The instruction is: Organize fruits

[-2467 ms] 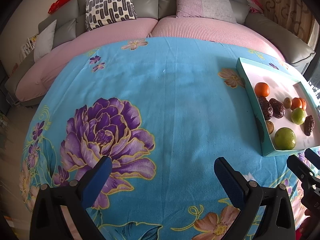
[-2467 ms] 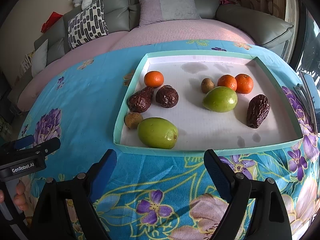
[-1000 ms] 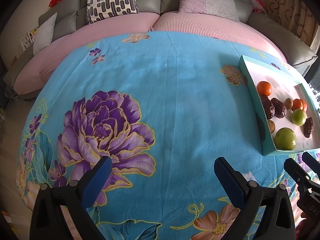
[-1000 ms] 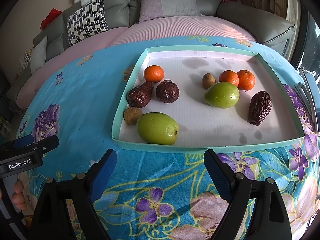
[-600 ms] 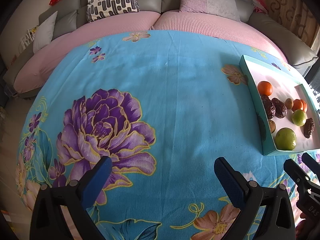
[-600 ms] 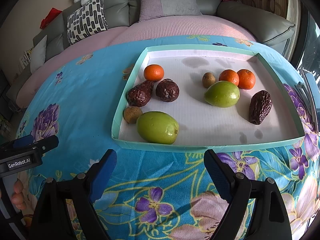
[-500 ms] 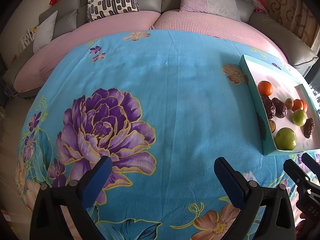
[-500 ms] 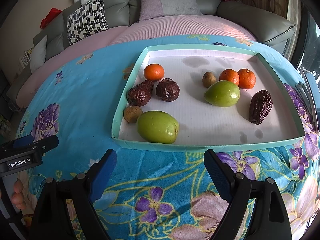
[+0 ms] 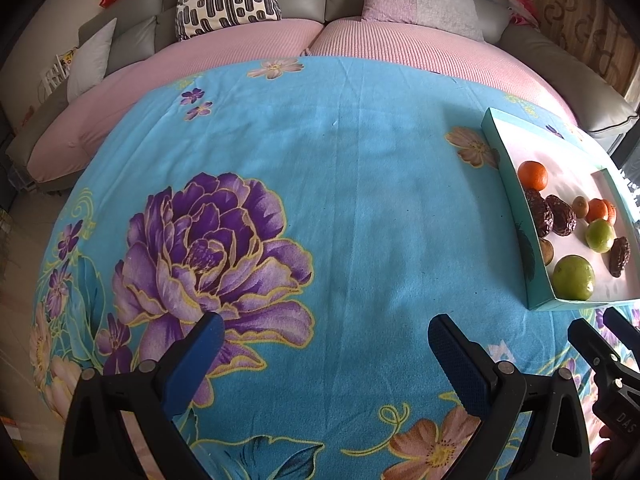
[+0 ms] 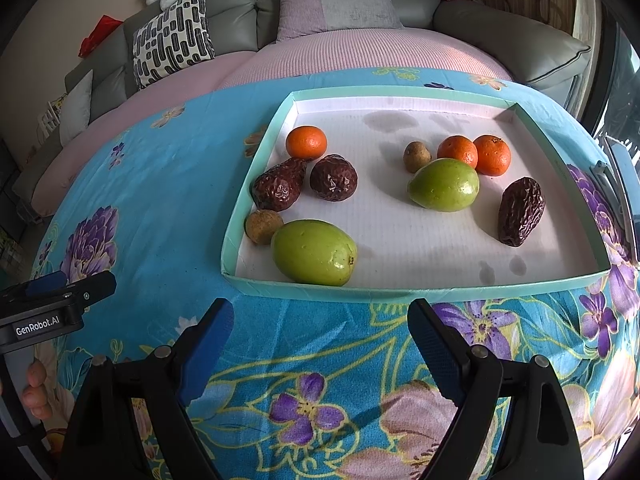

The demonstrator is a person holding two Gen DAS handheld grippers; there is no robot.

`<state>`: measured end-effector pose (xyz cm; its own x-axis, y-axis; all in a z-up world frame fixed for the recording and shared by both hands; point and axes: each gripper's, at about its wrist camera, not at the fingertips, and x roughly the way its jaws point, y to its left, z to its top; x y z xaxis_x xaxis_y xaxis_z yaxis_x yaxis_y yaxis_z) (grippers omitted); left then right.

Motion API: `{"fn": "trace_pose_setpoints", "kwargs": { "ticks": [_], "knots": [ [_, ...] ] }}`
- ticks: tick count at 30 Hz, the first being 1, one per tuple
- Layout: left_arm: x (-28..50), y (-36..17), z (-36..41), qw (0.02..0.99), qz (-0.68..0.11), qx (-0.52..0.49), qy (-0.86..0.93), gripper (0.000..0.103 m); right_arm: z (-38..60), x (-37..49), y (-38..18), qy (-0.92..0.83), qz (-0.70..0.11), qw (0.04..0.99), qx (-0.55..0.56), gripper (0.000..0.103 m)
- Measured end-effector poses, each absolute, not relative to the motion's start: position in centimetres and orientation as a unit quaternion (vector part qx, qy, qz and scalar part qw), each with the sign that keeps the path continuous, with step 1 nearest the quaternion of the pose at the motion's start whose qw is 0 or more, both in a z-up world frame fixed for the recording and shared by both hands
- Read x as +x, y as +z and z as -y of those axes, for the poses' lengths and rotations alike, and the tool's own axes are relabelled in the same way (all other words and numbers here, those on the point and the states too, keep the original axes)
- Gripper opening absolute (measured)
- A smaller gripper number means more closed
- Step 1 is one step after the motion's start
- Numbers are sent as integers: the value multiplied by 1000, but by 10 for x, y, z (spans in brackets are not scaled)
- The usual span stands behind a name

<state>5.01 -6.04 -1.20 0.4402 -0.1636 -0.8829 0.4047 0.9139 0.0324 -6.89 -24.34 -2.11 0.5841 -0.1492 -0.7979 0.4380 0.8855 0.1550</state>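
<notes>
A shallow teal-rimmed tray (image 10: 416, 289) with a white floor lies on the floral blue cloth. It holds two green fruits (image 10: 314, 252) (image 10: 444, 185), three oranges (image 10: 306, 143) (image 10: 458, 151) (image 10: 492, 155), three dark wrinkled dates (image 10: 280, 189) (image 10: 333, 178) (image 10: 521, 211) and two small brown fruits (image 10: 264, 226) (image 10: 417, 156). My right gripper (image 10: 320, 334) stands open just short of the tray's near rim, empty. My left gripper (image 9: 326, 344) is open over bare cloth, with the tray (image 9: 540, 304) far to its right.
The cloth (image 9: 320, 184) covers a round table. A grey sofa with pink covers (image 9: 248, 40) and cushions curves behind it. The other gripper's body (image 10: 52, 308) and a person's fingers (image 10: 34, 388) show at the right wrist view's left edge.
The right gripper has crept slightly closer to the tray. The left gripper has barely shifted. Both stayed open.
</notes>
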Motion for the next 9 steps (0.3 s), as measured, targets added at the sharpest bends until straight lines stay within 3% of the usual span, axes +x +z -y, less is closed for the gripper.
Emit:
{"fn": "trace_pose_setpoints", "kwargs": {
  "ticks": [9],
  "knots": [
    [48,-9,59,843,-497,115,-170,103,244,-70,-21,-168,-424,873,170,89]
  ]
}}
